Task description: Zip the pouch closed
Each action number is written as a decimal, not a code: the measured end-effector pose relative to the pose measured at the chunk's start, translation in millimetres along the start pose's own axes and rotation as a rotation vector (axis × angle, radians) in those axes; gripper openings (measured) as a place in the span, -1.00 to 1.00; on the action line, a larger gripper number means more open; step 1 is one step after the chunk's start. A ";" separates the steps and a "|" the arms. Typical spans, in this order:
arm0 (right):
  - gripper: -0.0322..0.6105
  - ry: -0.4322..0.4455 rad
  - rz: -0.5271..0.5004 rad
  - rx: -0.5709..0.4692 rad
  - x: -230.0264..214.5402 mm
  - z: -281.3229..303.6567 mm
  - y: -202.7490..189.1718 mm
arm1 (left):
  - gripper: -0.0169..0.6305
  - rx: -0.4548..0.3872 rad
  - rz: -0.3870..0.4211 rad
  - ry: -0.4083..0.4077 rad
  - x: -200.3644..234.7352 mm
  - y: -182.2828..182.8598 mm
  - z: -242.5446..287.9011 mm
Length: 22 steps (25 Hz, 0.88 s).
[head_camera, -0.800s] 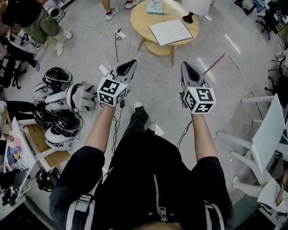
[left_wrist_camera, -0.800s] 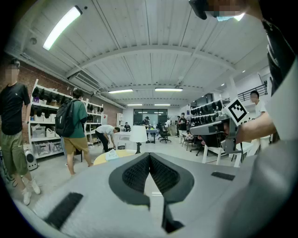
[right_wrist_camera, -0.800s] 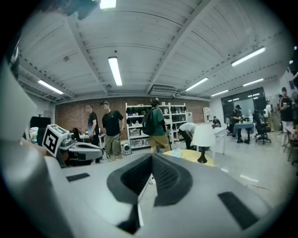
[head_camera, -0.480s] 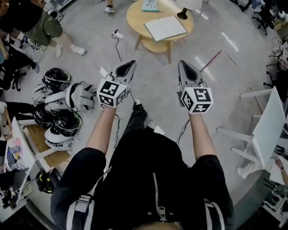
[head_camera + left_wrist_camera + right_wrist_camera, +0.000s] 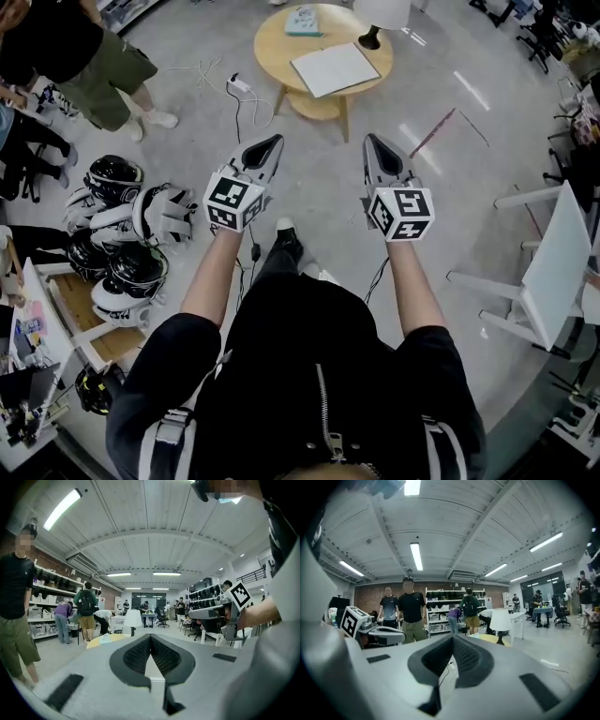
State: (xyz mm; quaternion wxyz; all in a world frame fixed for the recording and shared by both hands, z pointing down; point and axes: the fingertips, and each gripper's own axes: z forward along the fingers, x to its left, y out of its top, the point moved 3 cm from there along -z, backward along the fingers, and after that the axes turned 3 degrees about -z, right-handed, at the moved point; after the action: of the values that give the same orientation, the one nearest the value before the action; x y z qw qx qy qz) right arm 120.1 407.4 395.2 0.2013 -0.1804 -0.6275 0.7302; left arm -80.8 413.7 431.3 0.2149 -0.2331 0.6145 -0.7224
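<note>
Jaws together on left gripper (image 5: 272, 142); same on right gripper (image 5: 371, 143)

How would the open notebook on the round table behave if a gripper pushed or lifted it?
The open notebook looks thin and lies flat, so it would probably slide across the smooth round table. Lifted by one edge, its spread pages would likely flop.

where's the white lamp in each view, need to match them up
Head view: white lamp at the top edge, right of centre, on the round table.
Left gripper view: white lamp just left of centre, on the round table.
Right gripper view: white lamp right of centre.
Shared landmark: the round table under it.
</note>
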 end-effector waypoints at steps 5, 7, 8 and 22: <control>-0.89 0.002 -0.003 0.009 -16.5 42.9 8.3 | -0.95 -0.001 -0.012 -0.017 31.6 5.6 37.7; -0.89 0.000 -0.005 0.008 -22.9 62.2 13.5 | -0.95 -0.002 -0.016 -0.023 46.1 9.2 52.5; -0.89 -0.002 -0.004 0.008 -25.2 72.0 15.8 | -0.95 -0.001 -0.017 -0.027 53.7 11.0 58.9; -0.89 -0.066 0.019 0.003 -43.4 181.8 29.8 | -0.95 -0.002 -0.002 -0.109 153.3 27.5 127.8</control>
State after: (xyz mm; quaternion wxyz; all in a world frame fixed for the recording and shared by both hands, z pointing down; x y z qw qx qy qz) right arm 61.2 227.5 393.0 0.1739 -0.1619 -0.6311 0.7384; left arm -125.8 217.3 432.6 0.2470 -0.2730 0.6023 -0.7083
